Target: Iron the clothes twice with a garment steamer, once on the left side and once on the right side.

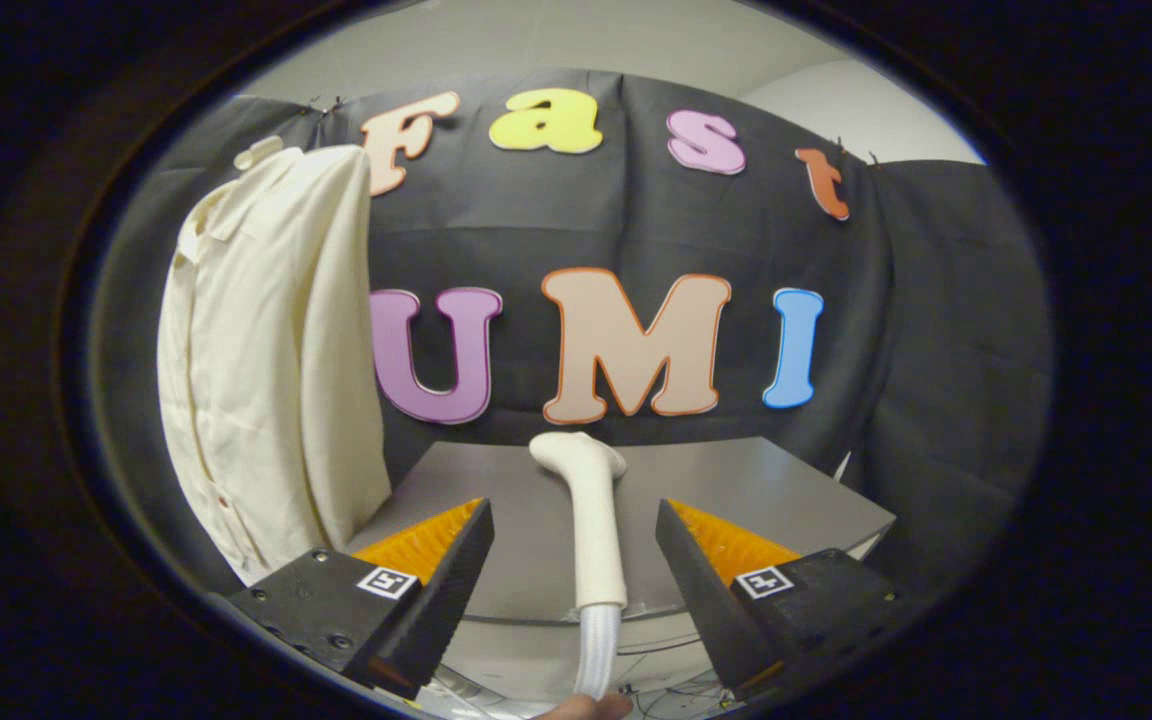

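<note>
Garment steamer lies on the grey surface, long axis running away from the claw, head bent left at the far end, hose trailing near. Claw released, fingers either side, not touching. Cream shirt hangs left against black cloth wall.

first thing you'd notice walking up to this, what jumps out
The cream shirt hanging against the black cloth wall, beyond and to the left of the fingers, draws the eye first. Next comes the white garment steamer lying on the grey table, its handle running straight up the gap between the open gripper fingers, neither of which touches it. Its ribbed hose drops off the table's near edge.
</note>
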{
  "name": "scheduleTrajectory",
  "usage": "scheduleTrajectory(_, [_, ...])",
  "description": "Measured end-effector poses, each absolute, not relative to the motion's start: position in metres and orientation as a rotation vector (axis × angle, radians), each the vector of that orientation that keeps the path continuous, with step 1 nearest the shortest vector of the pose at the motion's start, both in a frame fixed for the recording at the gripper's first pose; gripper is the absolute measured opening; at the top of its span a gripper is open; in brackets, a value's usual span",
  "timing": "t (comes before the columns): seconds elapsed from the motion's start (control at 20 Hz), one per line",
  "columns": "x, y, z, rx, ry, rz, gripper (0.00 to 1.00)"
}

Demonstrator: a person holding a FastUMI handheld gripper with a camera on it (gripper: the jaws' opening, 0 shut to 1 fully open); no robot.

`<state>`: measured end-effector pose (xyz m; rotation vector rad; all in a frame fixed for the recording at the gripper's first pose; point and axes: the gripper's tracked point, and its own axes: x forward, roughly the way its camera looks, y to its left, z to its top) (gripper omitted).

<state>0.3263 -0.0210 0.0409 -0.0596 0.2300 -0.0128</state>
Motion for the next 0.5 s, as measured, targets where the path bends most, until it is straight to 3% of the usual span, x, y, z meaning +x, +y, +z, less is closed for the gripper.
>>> scheduleTrajectory(0.5, [0.409,-0.018,0.028,-0.003,0.493,0.028,0.98])
